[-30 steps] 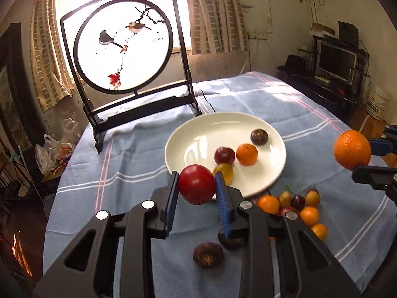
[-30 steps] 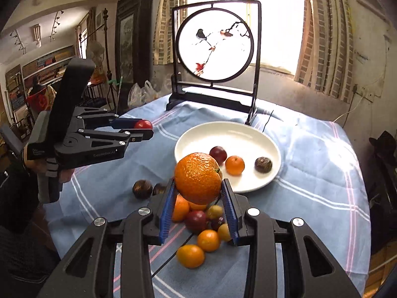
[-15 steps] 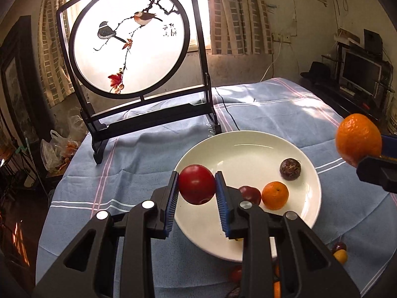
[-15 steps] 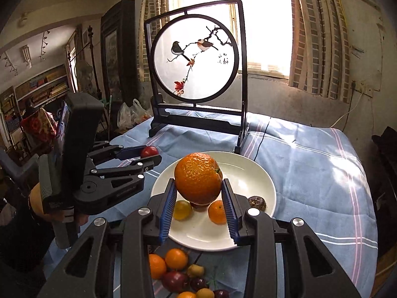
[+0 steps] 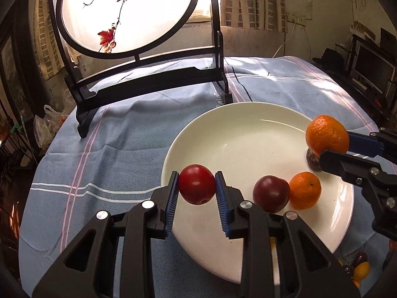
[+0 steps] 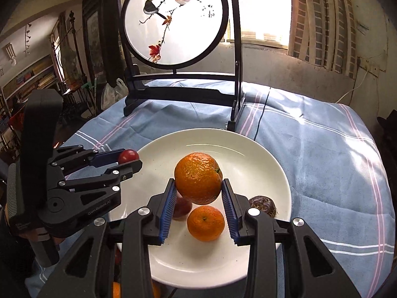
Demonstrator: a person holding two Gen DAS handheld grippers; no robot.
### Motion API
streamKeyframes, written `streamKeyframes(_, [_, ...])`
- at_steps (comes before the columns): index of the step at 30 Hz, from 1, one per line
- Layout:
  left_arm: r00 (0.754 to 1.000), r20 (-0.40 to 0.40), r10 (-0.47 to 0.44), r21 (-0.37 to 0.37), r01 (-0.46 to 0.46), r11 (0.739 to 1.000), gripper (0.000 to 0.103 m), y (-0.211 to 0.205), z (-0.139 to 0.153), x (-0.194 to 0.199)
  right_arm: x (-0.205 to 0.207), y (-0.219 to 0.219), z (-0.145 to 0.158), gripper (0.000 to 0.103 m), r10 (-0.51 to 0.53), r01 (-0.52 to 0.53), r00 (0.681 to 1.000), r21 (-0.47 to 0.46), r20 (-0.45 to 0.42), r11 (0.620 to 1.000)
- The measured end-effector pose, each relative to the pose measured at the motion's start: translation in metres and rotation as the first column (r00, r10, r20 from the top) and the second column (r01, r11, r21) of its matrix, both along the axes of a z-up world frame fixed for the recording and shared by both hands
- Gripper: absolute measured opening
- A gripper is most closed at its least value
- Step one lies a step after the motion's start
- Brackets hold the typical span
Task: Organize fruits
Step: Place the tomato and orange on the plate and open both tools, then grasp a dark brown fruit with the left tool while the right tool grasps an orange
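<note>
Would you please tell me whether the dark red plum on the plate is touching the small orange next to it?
Touching. In the left wrist view the plum and the small orange meet side by side on the white plate, with no gap showing.

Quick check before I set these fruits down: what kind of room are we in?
Likely a lived-in home room: a table under a blue striped cloth, a decorative bird-painting screen by a curtained window, bookshelves on one side, and a monitor.
</note>
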State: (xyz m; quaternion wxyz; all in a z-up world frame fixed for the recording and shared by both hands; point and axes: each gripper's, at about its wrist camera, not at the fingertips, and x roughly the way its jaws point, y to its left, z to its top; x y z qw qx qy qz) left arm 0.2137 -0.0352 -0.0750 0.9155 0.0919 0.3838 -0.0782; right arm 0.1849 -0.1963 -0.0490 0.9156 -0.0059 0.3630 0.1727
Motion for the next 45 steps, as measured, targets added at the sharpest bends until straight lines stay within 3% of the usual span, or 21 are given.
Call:
streamKeyframes(3, [1.000,-0.025,0.009,-0.016,-0.009,1.000,0.030,0.001,-0.009,0.007,0.005,0.002,-0.007,0.038,-0.009,0.009,1.000,-0.018,0.000,1.000])
streamKeyframes(5, [0.999,-0.033,0.020,-0.031,-0.021,0.999,0.042,0.003,-0.012,0.010,0.004,-0.001,-0.006,0.038,-0.029,0.030,0.999,-0.017,0.025,0.999])
streamKeyframes(7, [0.999,-0.026,0.033,-0.031,-0.033,0.999,0.047,0.007,-0.012,0.011,0.002,-0.004,-0.002,0.038,-0.027,0.028,0.999,-0.007,0.037,1.000])
streamKeyframes(14, [1.000,0.004,0.027,-0.058,-0.026,0.998,0.048,0.017,0.008,0.001,-0.016,-0.007,0.022,0.038,0.003,-0.007,0.998,0.060,0.064,0.998])
streamKeyframes(17, [0.999,0.053,0.009,-0.076,-0.005,0.997,0.057,0.021,0.029,-0.018,-0.040,-0.009,0.035,0.039,0.043,-0.049,0.997,0.110,0.063,0.993])
streamKeyframes(23, [0.992,0.124,-0.024,-0.070,0.033,0.997,0.068,0.036,0.051,-0.070,-0.127,-0.022,0.032,0.051,0.127,-0.128,0.992,0.045,0.023,0.991])
streamKeyframes(28, [0.992,0.097,-0.079,0.010,0.079,0.997,0.070,0.048,0.039,-0.113,-0.189,-0.024,-0.008,0.052,0.150,-0.153,0.982,-0.018,-0.116,0.988])
streamKeyframes(32, [0.992,0.077,-0.099,0.059,0.095,0.994,0.070,0.059,0.028,-0.138,-0.206,-0.016,-0.039,0.052,0.153,-0.164,0.969,-0.042,-0.196,0.986])
streamKeyframes(38, [0.990,-0.009,-0.140,0.066,0.140,0.988,0.072,0.068,0.004,-0.159,-0.193,-0.004,-0.057,0.052,0.139,-0.143,0.966,-0.004,-0.219,0.990])
streamKeyframes(40, [0.986,-0.047,-0.159,0.065,0.162,0.985,0.072,0.067,-0.008,-0.162,-0.193,-0.001,-0.059,0.040,0.136,-0.145,0.969,-0.031,-0.204,0.989])
streamKeyframes(45, [0.971,-0.094,-0.221,0.051,0.226,0.973,0.072,0.055,-0.027,-0.159,-0.200,-0.004,-0.053,0.039,0.155,-0.165,0.969,-0.039,-0.192,0.985])
